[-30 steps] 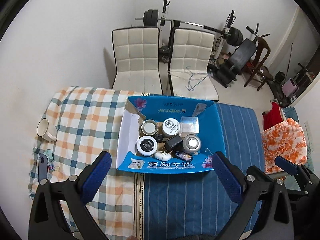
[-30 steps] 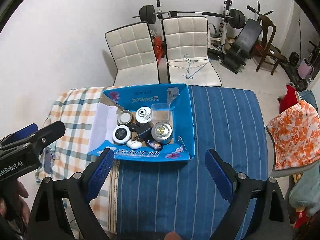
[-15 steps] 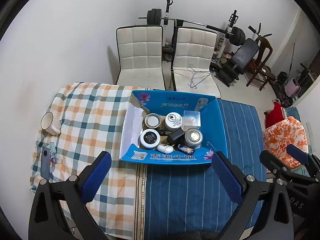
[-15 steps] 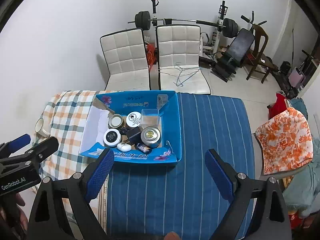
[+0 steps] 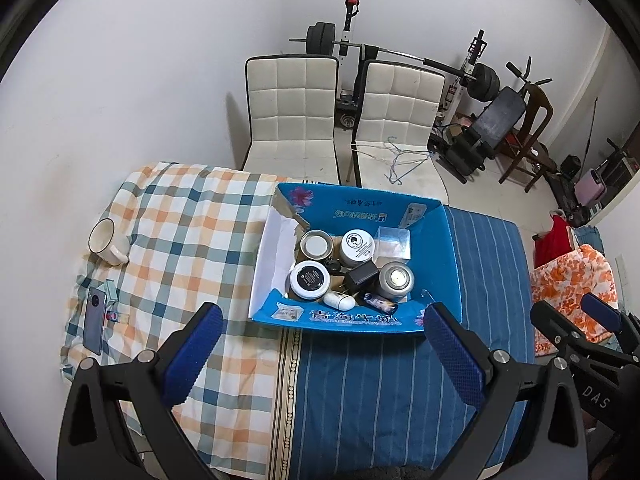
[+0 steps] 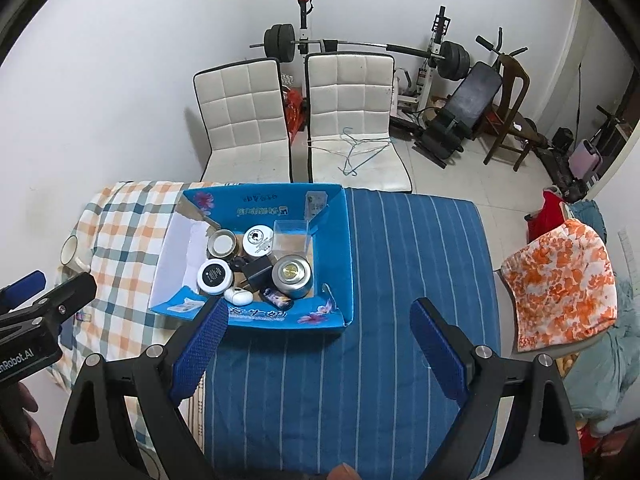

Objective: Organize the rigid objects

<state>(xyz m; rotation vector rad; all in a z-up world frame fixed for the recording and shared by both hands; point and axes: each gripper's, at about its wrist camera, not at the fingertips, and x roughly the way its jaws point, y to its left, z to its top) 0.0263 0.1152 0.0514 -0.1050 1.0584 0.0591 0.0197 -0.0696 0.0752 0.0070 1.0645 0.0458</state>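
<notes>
Left gripper (image 5: pixel 322 346) jaws wide, empty, right gripper (image 6: pixel 318 342) likewise, above blue box (image 5: pixel 450 248).

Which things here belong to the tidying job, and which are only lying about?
For the job: blue box, black-lidded jar, silver tin, black charger, clear case.
Lying about: mug, phone, hangers.

Mug (image 6: pixel 69 249) half off the table's edge, box (image 5: pixel 448 248) print unreadable (too small)

Both wrist cameras look down from high, sharing the blue box (image 5: pixel 450 248).
</notes>
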